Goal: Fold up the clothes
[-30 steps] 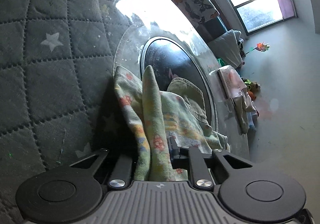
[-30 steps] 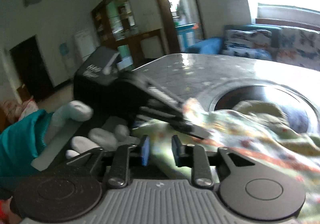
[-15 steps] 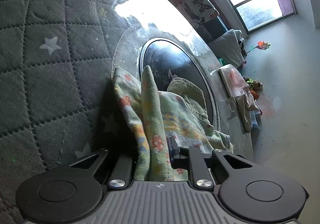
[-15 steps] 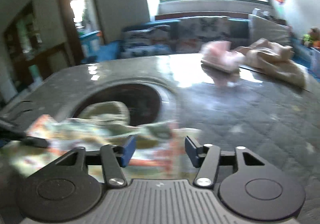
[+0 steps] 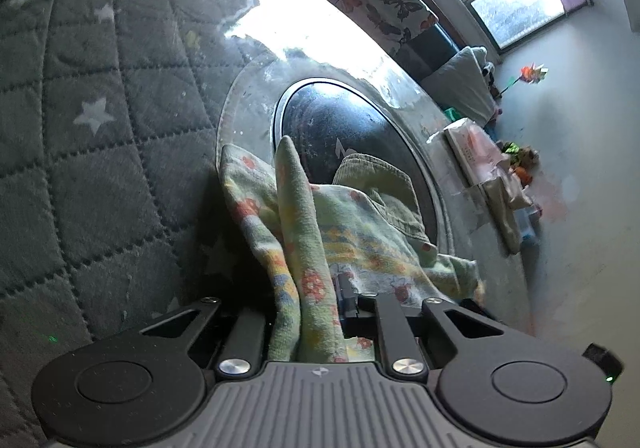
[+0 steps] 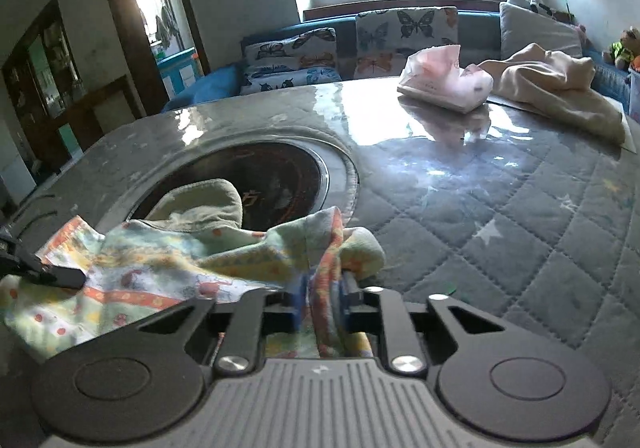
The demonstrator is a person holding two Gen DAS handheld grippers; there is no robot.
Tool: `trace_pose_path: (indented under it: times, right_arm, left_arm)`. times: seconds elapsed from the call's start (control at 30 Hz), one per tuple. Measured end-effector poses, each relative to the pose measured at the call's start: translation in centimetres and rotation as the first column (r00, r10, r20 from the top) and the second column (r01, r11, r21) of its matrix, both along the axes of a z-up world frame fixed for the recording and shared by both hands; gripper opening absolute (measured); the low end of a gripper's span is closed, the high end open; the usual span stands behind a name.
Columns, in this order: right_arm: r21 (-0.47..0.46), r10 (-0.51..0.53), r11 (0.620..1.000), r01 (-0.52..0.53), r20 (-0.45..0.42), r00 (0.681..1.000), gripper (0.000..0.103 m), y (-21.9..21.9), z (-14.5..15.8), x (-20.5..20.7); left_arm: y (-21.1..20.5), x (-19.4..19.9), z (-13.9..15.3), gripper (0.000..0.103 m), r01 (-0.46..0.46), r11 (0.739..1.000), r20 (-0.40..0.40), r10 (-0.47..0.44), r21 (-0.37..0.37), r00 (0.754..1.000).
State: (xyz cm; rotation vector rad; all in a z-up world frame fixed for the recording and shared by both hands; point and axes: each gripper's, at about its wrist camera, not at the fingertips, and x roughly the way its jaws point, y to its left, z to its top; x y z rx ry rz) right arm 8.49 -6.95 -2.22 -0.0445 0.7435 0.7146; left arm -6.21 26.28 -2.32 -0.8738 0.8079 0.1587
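Your left claw (image 5: 316,300) is clamped on a bunched edge of the floral garment (image 5: 360,240), and your right claw (image 6: 322,296) pinches another gathered fold of it. The garment (image 6: 168,264) lies rumpled on the counter (image 6: 500,216), partly over the round dark inset (image 6: 276,176), with what looks like an olive corduroy piece (image 6: 204,200) tucked beneath it. A pink tissue pack (image 6: 444,84) and a beige cloth (image 6: 560,84) sit well apart at the far edge.

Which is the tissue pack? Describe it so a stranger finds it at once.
Start at the quilted table and look to its glossy far side, near the butterfly cushions. The tissue pack lies there, left of a crumpled beige cloth. It alone is pink, with a tissue sticking up.
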Motion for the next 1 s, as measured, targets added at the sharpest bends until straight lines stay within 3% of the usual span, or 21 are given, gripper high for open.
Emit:
trace_pose_path:
  times: [0.3,0.5,0.6,0.7,0.73,0.77,0.8,1.0]
  right_arm:
    - [0.074,0.0,0.997,-0.007,0.087,0.996,0.008,-2.3,3.8,-2.5]
    - [0.093,-0.032,0.996,0.017,0.161,0.987,0.001,-4.6,6.8,-3.4]
    - [0.096,-0.059,0.994,0.046,0.138,0.989,0.001,-5.8,7.5,-2.9]
    - [0.068,-0.069,0.996,0.062,0.101,0.993,0.008,-6.3,6.2,-2.4]
    - [0.062,-0.071,0.996,0.065,0.084,0.994,0.016,-6.3,5.6,-2.2]
    - [0.06,-0.078,0.995,0.074,0.066,0.995,0.037,-6.3,4.8,-2.0]
    - [0.057,-0.086,0.995,0.083,0.048,0.995,0.045,-6.3,4.0,-1.7]
    - [0.064,-0.1,0.993,0.103,-0.041,0.994,0.047,-6.0,0.4,0.0]
  left_arm:
    - [-2.1,1.1,4.1,0.011,0.075,0.992,0.065,-0.082,0.1,0.995]
    - [-5.1,3.2,6.8,0.011,0.147,0.976,0.097,-0.164,0.163,0.982]
    - [-6.5,4.0,7.8,0.011,0.17,0.966,0.11,-0.193,0.193,0.975]
    - [-6.9,4.1,7.6,0.011,0.169,0.964,0.105,-0.194,0.203,0.975]
    - [-6.8,4.0,7.4,0.011,0.166,0.965,0.102,-0.189,0.202,0.977]
    - [-6.5,3.9,7.2,0.011,0.16,0.967,0.097,-0.181,0.197,0.979]
    - [-6.3,3.8,6.9,0.011,0.153,0.969,0.09,-0.173,0.192,0.981]
    - [-4.4,3.0,5.2,0.011,0.127,0.978,0.055,-0.137,0.163,0.989]
